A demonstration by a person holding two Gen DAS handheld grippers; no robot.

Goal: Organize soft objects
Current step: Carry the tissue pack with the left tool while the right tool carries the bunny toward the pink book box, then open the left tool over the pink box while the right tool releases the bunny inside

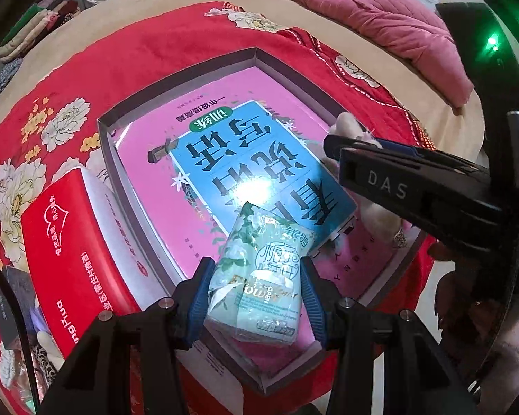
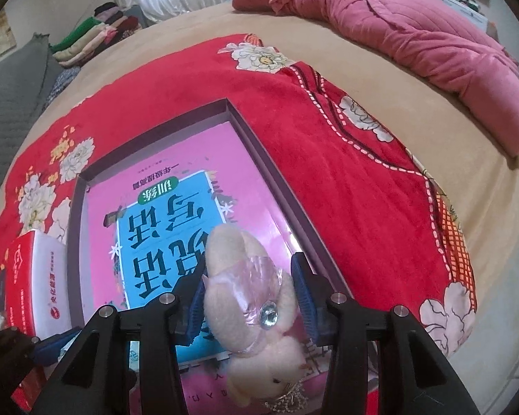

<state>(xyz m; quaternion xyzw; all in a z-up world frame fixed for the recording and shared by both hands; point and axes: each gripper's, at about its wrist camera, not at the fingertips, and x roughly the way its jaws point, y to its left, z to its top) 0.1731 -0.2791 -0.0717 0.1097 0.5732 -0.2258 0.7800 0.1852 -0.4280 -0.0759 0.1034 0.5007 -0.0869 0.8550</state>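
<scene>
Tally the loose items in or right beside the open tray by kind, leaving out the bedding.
Tissue pack, mint floral, in the left claw: 1
Plush toy, cream, between the right claw's fingers: 1
Book, pink and blue cover, lying in the tray: 1
Red box, beside the tray: 1
Total: 4

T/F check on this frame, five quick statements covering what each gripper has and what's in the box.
1. The left gripper has a green floral tissue pack between its fingers. True.
2. A pale plush toy sits between the right gripper's fingers. True.
3. The open box holds nothing. False: a pink and blue book lies in it.
4. The box rests on a bare wooden table. False: it sits on a red floral blanket.
5. A red carton stands beside the box. True.
</scene>
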